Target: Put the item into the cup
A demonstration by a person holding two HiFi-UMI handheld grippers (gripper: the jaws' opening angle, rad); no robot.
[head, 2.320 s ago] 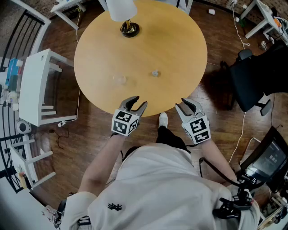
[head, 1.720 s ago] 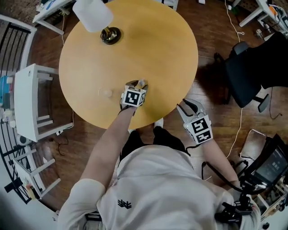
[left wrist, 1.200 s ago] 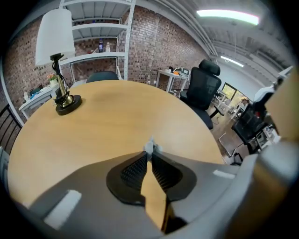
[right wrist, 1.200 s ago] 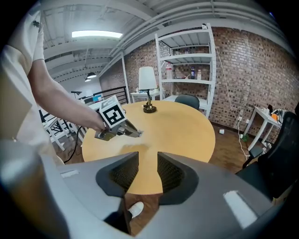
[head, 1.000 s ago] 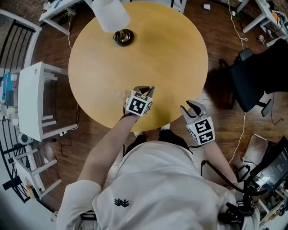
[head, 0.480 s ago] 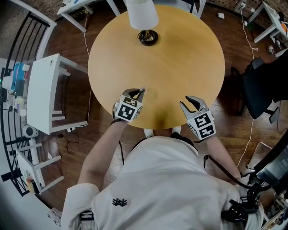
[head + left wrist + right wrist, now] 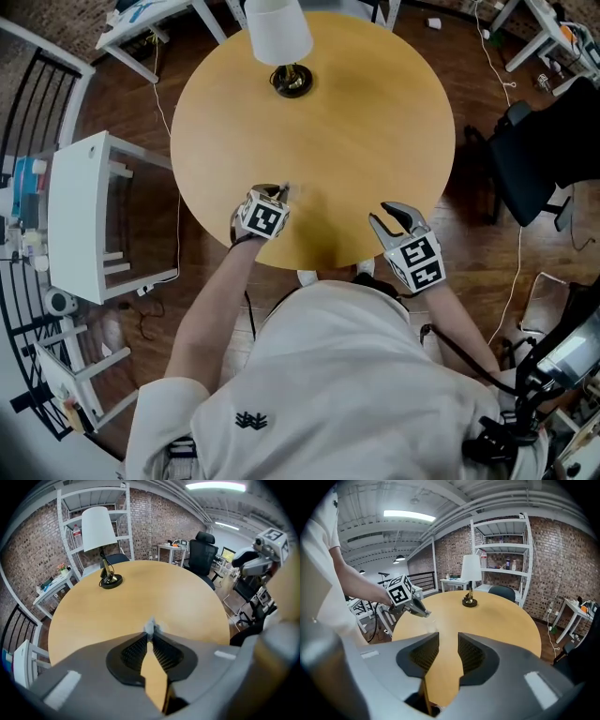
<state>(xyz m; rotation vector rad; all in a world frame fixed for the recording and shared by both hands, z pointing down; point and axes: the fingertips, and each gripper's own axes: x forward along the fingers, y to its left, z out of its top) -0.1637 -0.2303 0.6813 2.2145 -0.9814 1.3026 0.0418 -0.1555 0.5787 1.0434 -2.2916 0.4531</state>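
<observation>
My left gripper [image 7: 279,192] hovers over the near left part of the round wooden table [image 7: 356,112]. It is shut on a small clear item [image 7: 150,626], which is pinched at the very tips and pokes out past them. In the right gripper view, a faint clear cup [image 7: 431,626] shows on the table just below the left gripper [image 7: 423,612]. The cup is hidden in the head view. My right gripper [image 7: 394,216] is open and holds nothing, at the table's near edge to the right.
A white-shaded lamp [image 7: 281,37] on a dark round base stands at the table's far side. A white shelf unit [image 7: 80,202] is to the left and a black office chair [image 7: 539,155] to the right. Cables lie on the wooden floor.
The left gripper reached out to the item mid-table, shut on it, and carried it left and back toward the near edge. The right gripper stayed by the near edge.
</observation>
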